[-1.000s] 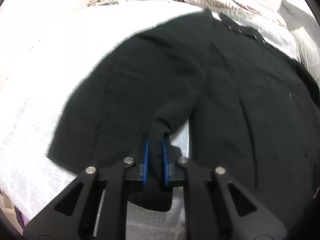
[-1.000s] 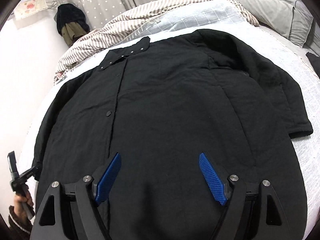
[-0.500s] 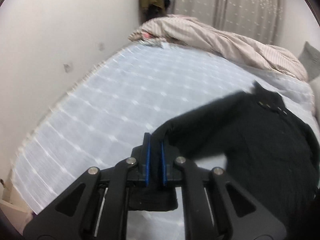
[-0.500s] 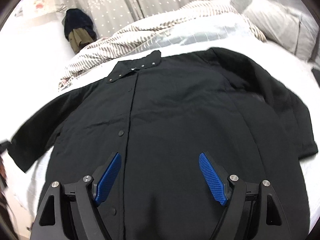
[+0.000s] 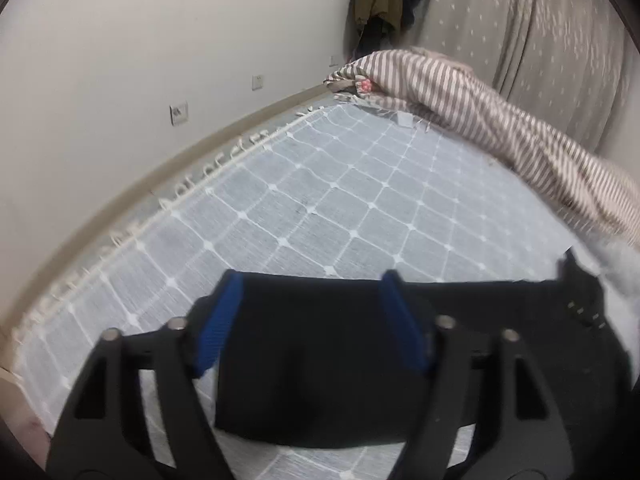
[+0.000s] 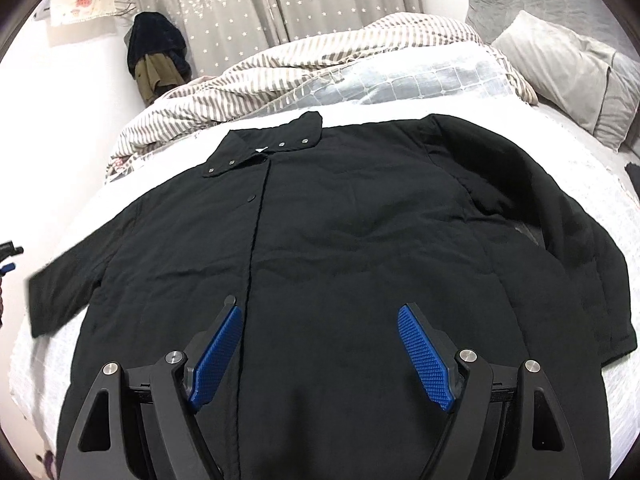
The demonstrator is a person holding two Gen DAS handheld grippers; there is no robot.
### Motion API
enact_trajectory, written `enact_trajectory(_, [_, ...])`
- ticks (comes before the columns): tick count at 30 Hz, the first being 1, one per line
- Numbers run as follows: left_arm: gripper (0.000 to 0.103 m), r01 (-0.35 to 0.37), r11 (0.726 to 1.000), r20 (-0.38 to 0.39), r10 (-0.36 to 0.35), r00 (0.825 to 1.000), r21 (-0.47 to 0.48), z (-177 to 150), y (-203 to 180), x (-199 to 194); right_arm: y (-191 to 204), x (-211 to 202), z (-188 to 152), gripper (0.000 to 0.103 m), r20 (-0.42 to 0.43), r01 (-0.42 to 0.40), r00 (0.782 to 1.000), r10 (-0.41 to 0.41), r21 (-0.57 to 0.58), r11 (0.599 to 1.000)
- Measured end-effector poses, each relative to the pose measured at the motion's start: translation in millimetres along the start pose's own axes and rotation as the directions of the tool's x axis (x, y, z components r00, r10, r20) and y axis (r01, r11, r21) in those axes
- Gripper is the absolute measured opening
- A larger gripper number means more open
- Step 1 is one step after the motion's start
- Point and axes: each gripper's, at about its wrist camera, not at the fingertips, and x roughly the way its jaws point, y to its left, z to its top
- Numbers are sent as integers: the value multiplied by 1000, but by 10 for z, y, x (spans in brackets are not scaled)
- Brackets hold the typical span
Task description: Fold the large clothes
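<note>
Pulled out flat beside coat (image 6: 340, 260): sleeve (image 5: 320, 360), left gripper (image 5: 316, 320) fingers opening around it; right gripper (image 6: 320, 344) wide, empty.

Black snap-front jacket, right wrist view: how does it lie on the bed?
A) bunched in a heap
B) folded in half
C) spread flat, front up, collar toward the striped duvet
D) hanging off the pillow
C: the black snap-front jacket lies spread flat, front placket and snaps up, both sleeves out to the sides, its collar next to the striped duvet.
</note>
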Motion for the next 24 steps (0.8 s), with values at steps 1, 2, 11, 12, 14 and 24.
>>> enact_trajectory(1, [76,29,999,-18,-29,999,-24,-57,99,27,22,11,2,81,1,4,1000,-4,-12,1000])
enact_trajectory(2, [76,40,998,-37,-41,998,-38,-96,163,64,45,21,2,81,1,8,1000,-8,-24,1000])
enact_trajectory(11, [77,70,970,-240,-127,962,-233,-859,836,573,199,122,-66,82,-23,8,1000,-9,-80,997])
enact_trajectory(12, [77,88,957,-278,-168,946,-278,-955,897,709,224,146,-77,82,-28,10,1000,-12,-86,996])
enact_trajectory(14, [73,89,944,-288,-186,939,-319,-1013,944,816,259,201,-96,82,-43,14,999,-18,-99,995])
enact_trajectory(24, [16,134,968,-53,-148,988,-213,-328,633,495,303,417,-167,82,-80,66,994,-75,-114,991])
